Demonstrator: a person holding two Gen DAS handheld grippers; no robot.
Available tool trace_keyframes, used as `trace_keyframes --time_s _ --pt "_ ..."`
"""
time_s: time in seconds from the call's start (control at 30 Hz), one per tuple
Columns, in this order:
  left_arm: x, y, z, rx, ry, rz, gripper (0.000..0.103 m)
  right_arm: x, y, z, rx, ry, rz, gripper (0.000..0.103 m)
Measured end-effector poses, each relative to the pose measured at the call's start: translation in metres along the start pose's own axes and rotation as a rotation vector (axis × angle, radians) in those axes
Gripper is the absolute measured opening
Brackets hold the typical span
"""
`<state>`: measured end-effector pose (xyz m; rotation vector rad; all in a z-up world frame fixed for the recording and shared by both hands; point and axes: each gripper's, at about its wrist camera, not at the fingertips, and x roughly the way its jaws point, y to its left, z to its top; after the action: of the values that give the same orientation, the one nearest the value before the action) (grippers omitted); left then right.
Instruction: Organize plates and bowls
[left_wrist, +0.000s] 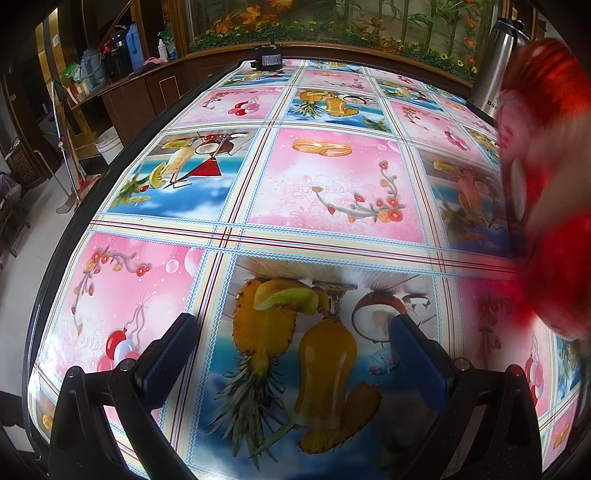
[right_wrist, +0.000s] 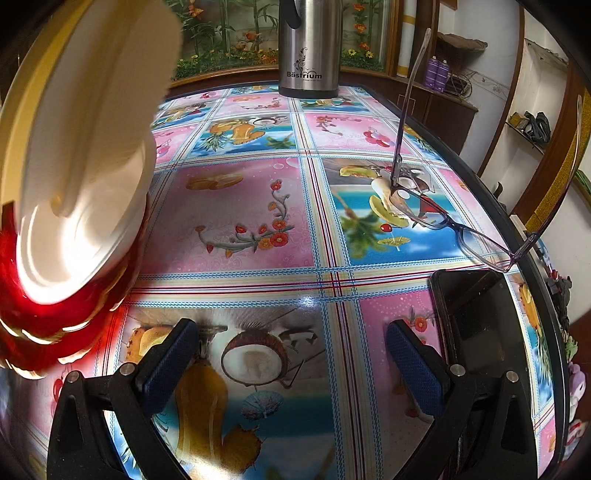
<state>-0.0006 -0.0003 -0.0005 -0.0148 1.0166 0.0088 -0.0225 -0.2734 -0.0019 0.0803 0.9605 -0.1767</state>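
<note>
Glossy surface (right_wrist: 236, 214) beside the flask (right_wrist: 309, 48): both your grippers (left_wrist: 291, 325) (right_wrist: 288, 332) are spread, empty; blurred tilted dishes (right_wrist: 74, 177) could slide off.

red/white dishes (right_wrist: 74, 184) blurred, cut off | flask (right_wrist: 309, 48) top cropped

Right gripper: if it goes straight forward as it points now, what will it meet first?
The right gripper is open over bare tablecloth. Straight ahead, likely the steel flask at the far edge; depth is uncertain.
</note>
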Motion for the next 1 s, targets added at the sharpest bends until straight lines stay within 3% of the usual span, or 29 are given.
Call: trace_keyframes --time_s 0.27,0.47,1.0 --pt "-0.001 -0.001 0.001 0.000 0.000 0.000 0.103 0.000 0.000 0.000 0.000 0.000 0.000 0.102" --pt "-0.003 0.018 -0.001 -0.100 -0.001 0.056 0.103 -0.001 0.000 0.000 0.000 0.000 0.000 0.102" --pt "-0.004 0.018 -0.001 -0.098 0.000 0.058 0.103 0.000 0.000 0.000 0.000 0.000 0.001 0.102"
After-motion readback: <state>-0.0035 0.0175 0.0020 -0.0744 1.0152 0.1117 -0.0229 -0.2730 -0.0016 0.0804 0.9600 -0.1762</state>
